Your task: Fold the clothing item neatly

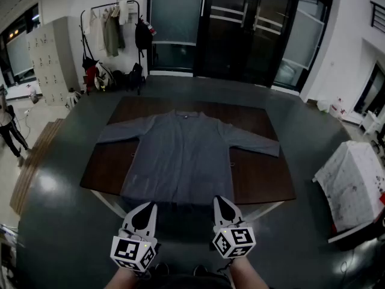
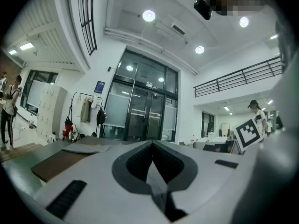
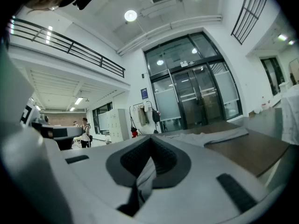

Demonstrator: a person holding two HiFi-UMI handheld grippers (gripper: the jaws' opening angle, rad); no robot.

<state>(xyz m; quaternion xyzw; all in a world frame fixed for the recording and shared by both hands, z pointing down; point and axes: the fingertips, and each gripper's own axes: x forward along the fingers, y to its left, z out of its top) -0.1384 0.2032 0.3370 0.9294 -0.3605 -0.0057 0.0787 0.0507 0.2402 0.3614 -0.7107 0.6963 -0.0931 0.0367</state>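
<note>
Well, the grey shirt (image 1: 180,155) lies spread flat on the brown table (image 1: 261,182), its long axis running away from the person, hem nearest. The left gripper (image 1: 144,212) and right gripper (image 1: 224,206) hover just short of that hem, about equally near. Both are clenched, seemingly on nothing.

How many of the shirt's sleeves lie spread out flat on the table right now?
2. The left sleeve stretches toward the person's left across the table, and the right sleeve toward the right. Neither is folded over the shirt.
</note>
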